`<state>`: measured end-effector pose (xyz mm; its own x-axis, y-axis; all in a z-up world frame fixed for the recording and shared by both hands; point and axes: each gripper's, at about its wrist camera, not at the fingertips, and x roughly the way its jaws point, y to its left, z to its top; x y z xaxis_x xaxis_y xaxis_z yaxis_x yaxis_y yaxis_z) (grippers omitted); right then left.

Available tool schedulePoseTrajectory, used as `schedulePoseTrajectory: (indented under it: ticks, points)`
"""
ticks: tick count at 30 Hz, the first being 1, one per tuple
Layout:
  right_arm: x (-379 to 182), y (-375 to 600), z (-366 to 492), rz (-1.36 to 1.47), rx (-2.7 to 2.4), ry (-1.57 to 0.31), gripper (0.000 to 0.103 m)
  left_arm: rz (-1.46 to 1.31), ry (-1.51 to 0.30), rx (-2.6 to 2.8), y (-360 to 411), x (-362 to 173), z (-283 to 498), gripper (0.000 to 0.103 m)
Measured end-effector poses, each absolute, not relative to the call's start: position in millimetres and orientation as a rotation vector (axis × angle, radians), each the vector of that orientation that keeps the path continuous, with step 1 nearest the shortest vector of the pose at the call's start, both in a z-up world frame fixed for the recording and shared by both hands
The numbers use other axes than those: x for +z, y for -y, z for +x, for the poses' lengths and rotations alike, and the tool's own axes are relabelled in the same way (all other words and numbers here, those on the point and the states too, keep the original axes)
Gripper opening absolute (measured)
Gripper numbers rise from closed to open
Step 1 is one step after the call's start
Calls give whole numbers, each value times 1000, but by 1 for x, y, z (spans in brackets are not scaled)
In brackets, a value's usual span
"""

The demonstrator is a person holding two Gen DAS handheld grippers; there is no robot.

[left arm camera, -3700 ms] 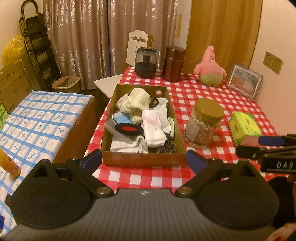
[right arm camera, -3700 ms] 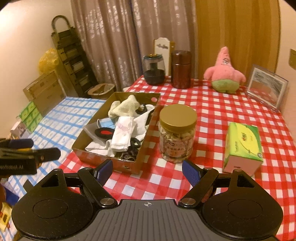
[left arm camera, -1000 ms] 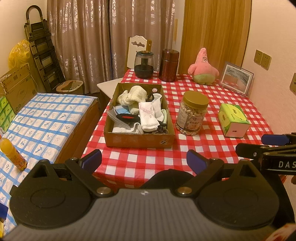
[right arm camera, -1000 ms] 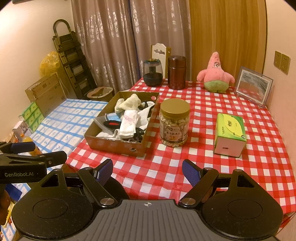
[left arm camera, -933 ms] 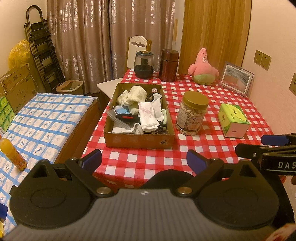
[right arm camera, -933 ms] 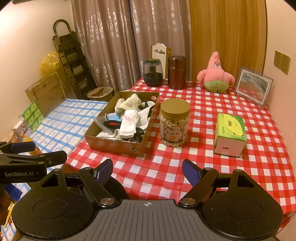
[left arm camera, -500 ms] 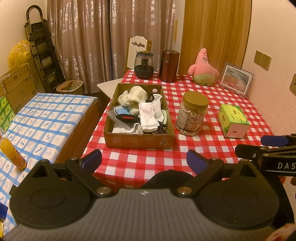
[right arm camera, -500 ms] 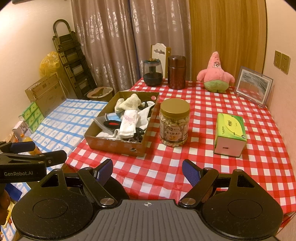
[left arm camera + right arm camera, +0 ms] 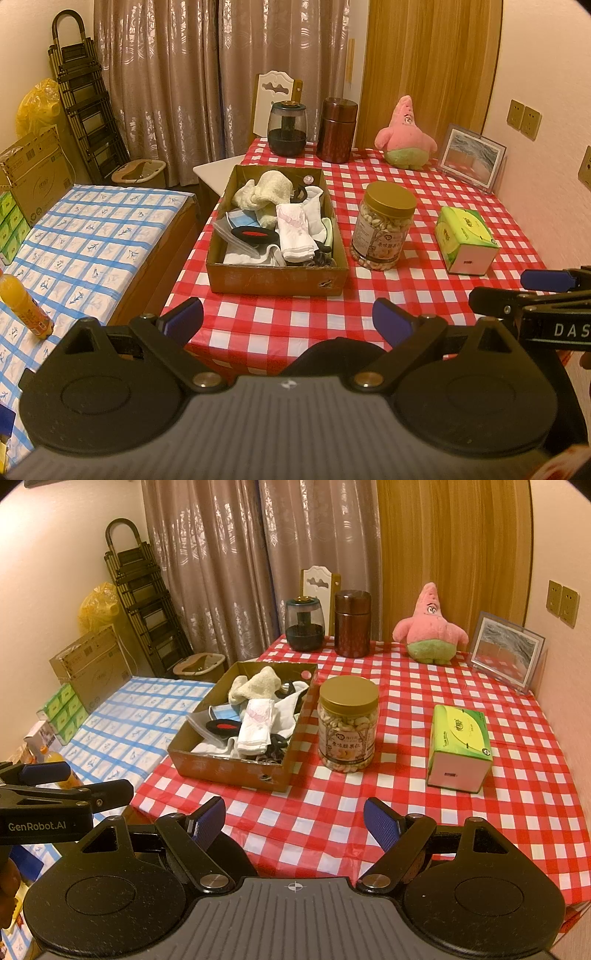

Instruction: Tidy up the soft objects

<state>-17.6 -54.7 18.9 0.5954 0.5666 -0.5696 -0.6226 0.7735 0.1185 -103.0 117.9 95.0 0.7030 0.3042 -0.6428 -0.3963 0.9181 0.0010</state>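
Note:
A cardboard box [image 9: 275, 282] [image 9: 229, 766] sits on the red-checked table, full of soft things: a cream towel [image 9: 264, 192] [image 9: 258, 686], a white folded cloth [image 9: 293, 236] [image 9: 255, 727], a blue face mask [image 9: 240, 221], black hair ties. A pink starfish plush [image 9: 404, 134] [image 9: 430, 629] stands at the table's far side. My left gripper [image 9: 288, 317] hangs open before the table's near edge, nothing between its fingers. My right gripper [image 9: 293, 818] is open too, over the near edge, empty. Each gripper shows at the side of the other's view.
A nut jar [image 9: 384, 227] [image 9: 347, 723] stands right of the box, a green tissue box [image 9: 465, 240] [image 9: 460, 747] further right. Two dark canisters [image 9: 288, 127] [image 9: 338, 129] and a picture frame [image 9: 471, 157] line the far side. A blue-checked low surface [image 9: 92, 236] with an orange bottle [image 9: 24, 308] lies left.
Between the oldest frames and a second ago both grippers drew back from the table, so the box looks smaller. Over the last second nothing has moved.

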Motion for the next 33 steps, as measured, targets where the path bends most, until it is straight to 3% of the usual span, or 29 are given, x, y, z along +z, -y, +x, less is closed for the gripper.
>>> schedulePoseTrajectory:
  ticks: [33]
  points:
    - [18, 55, -17, -93, 693, -629, 82, -148, -685, 385, -117, 94, -103, 98]
